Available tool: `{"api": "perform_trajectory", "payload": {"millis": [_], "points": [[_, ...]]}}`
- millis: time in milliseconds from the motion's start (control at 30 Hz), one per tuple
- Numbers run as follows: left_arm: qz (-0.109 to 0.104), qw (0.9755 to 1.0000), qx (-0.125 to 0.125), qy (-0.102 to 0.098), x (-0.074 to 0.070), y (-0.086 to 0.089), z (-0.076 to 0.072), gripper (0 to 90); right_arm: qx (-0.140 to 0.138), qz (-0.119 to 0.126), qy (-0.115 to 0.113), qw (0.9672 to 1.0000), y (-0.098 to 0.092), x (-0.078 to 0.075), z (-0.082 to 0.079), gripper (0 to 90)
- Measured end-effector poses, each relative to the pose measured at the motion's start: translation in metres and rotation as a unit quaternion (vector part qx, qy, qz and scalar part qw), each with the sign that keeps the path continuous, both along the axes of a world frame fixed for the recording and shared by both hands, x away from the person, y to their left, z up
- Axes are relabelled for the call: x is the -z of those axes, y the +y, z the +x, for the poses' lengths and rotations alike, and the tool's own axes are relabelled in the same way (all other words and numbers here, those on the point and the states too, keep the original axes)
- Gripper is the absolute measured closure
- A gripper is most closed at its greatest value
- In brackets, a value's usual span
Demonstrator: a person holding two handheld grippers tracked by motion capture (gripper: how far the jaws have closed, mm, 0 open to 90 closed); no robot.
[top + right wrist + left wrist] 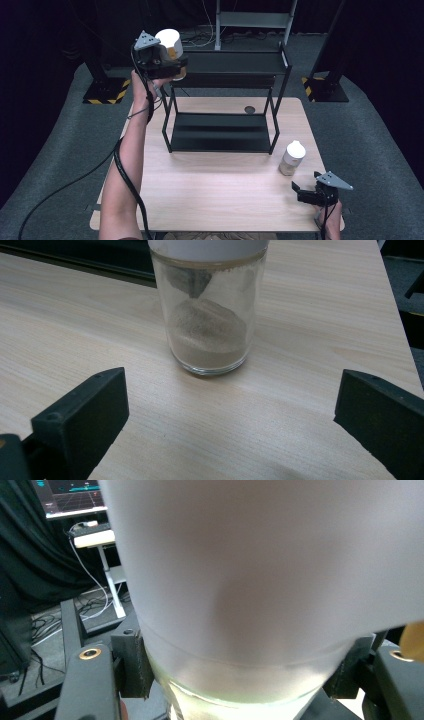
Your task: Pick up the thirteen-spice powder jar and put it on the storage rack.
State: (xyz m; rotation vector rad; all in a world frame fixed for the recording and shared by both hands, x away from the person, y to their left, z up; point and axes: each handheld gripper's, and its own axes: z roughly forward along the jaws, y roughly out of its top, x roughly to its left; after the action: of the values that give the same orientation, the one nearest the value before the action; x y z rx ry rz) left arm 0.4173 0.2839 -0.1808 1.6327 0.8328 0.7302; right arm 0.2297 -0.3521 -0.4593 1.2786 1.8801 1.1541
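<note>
Grey carpet and black curtains surround a pale wooden worktop [215, 195], with a metal stand and cables on the floor beyond its far edge. On the far half of the worktop stands a black two-tier metal shelf rack [225, 100], its lower tier resting low over the wood and its upper tier raised on thin legs; both tiers look bare. A small dark round disc [249, 109] is set in the worktop behind the rack.

A person's left forearm [125, 170] reaches up from the near left edge, a black cable trailing along it. The left claw [172, 60] is held high at the far left corner of the rack's upper tier, clamped on a white-capped jar [169, 42]. In the left gripper view the two black jaws press against both sides of this jar [260, 605], where the white cap meets the glass body.

A second white-capped glass jar [291, 157] stands upright on the worktop at the right, just near of the rack's right leg. In the right gripper view it [210, 315] holds a brownish powder heaped at the bottom.

The right claw [306, 186] sits low at the near right corner of the worktop, jaws spread apart, pointing toward that jar with bare wood between them.
</note>
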Motion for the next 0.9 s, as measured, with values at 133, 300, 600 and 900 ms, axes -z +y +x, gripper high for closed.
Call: {"api": "perform_trajectory", "payload": {"millis": [133, 300, 600, 900], "points": [[-0.002, 1.0, -0.002, 0.005, -0.005, -0.003, 0.007, 30.8, 0.0, 0.0, 0.0, 1.0, 0.0, 0.0, 0.0, 0.0], [0.004, 0.9999, -0.003, 0.011, -0.01, -0.009, 0.017, 30.8, 0.0, 0.0, 0.001, 1.0, 0.0, 0.0, 0.0, 0.0], [0.005, 0.9997, -0.007, 0.024, -0.015, -0.017, 0.033, 30.8, -0.001, 0.002, 0.0, 1.0, -0.001, 0.0, 0.0, 0.0], [0.009, 0.9991, -0.011, 0.041, -0.018, -0.026, 0.048, 30.8, -0.001, 0.003, -0.004, 1.0, -0.002, 0.001, -0.001, 0.0]]}}
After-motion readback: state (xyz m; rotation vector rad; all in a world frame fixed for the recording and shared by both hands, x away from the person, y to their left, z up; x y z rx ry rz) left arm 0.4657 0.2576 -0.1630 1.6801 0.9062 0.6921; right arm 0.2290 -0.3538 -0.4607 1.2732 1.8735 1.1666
